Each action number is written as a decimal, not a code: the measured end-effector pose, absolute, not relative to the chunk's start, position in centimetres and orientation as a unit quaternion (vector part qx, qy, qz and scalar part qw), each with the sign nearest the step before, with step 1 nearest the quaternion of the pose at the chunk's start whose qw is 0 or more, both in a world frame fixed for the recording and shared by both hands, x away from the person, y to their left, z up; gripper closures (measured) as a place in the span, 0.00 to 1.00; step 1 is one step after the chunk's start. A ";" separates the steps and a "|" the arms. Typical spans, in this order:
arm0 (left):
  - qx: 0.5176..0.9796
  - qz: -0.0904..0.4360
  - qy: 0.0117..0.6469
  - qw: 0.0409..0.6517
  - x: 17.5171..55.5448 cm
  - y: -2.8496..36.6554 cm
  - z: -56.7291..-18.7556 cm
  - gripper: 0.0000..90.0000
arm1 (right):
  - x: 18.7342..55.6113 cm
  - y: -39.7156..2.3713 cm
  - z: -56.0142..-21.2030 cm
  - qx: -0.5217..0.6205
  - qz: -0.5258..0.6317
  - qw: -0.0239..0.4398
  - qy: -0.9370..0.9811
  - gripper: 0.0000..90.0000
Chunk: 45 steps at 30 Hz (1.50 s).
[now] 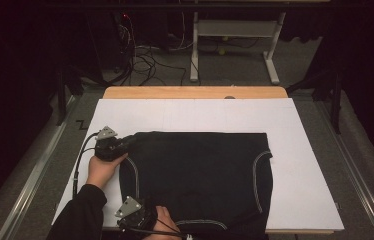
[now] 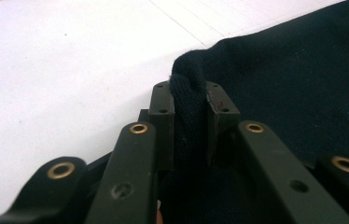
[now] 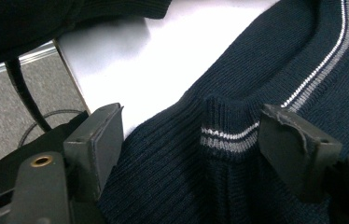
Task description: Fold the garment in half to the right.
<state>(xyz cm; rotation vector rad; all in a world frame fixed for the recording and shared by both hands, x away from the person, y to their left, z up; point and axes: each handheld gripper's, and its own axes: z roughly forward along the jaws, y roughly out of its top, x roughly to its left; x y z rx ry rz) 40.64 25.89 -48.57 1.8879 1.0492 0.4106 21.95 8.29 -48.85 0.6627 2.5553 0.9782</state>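
Left tongs clenched on fold of dark knit sweater; right tongs released, jaws straddling its striped ribbed edge on white surface

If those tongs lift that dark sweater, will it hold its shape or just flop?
Probably flop: the sweater is soft knit, already bunched into a fold between the left tongs. It looks unlikely to slip, since its ribbed hem gives grip. Pushed, it would likely wrinkle rather than slide.
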 end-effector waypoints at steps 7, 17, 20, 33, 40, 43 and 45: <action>0.765 0.165 0.427 0.453 40.6 25.9 -48.6 0.80 | 22.0 8.0 -48.7 0.235 0.340 0.169 0.895 0.40; 0.768 0.167 0.425 0.450 40.6 25.8 -48.6 0.80 | 22.2 7.2 -48.7 0.259 0.348 0.188 0.881 0.71; 0.768 0.167 0.424 0.450 40.6 25.8 -48.6 0.80 | 22.2 7.1 -48.7 0.267 0.351 0.184 0.878 0.74; 0.767 0.164 0.425 0.452 40.6 25.8 -48.6 0.80 | 22.8 6.1 -48.5 0.291 0.376 0.146 0.868 0.79; 0.767 0.165 0.427 0.450 40.6 25.8 -48.6 0.80 | 22.7 5.5 -47.9 0.294 0.399 0.131 0.858 0.80; 0.766 0.161 0.425 0.454 40.5 25.9 -48.5 0.82 | 22.6 4.9 -47.3 0.290 0.419 0.137 0.850 0.80; 0.764 0.161 0.429 0.454 40.5 25.9 -48.5 0.82 | 22.5 4.7 -47.0 0.285 0.427 0.142 0.846 0.80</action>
